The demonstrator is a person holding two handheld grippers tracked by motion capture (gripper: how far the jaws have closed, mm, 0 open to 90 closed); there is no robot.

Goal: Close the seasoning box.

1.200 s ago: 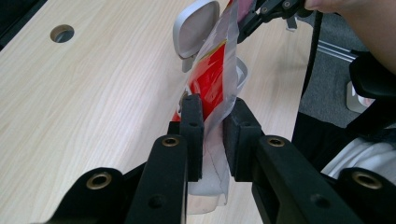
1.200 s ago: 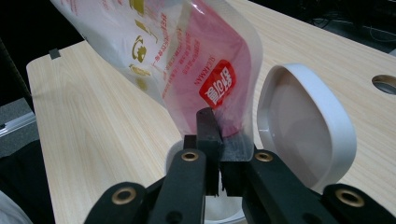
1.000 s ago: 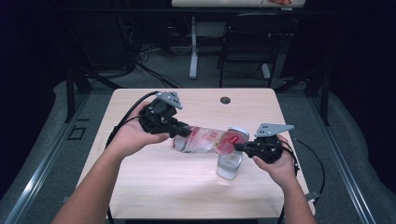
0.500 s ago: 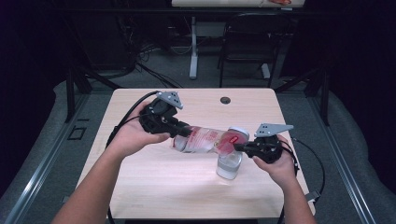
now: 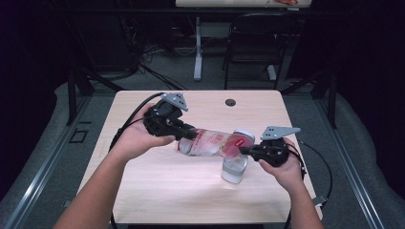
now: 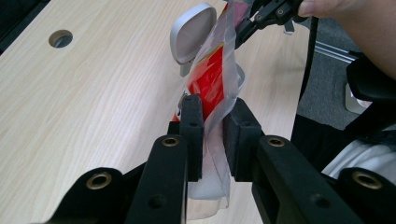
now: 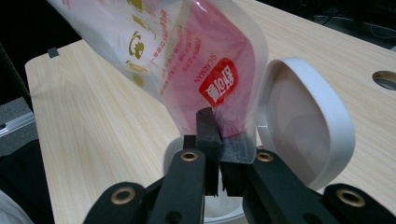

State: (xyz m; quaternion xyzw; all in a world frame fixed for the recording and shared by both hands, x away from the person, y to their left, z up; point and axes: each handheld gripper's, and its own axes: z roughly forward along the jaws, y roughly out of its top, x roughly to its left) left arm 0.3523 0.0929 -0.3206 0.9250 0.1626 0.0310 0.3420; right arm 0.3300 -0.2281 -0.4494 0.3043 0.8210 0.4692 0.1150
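In the right gripper view the clear pouch point(image 7: 177, 60) carries upside-down print: a red badge with white characters at its 5 o'clock end, small red lines including what looks like "SUCRMAN" beside it, and gold lettering toward 10 o'clock, too distorted to read.

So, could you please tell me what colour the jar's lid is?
The lid is white, clearest in the right gripper view.

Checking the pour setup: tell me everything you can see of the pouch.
The pouch is a clear, soft plastic bag with red and pink print and gold lettering, crumpled. It hangs off the table, stretched roughly level between the grippers: the left gripper pinches one end, the right gripper the other. That right end sits over the open jar, beside its raised white lid. Contents cannot be made out.
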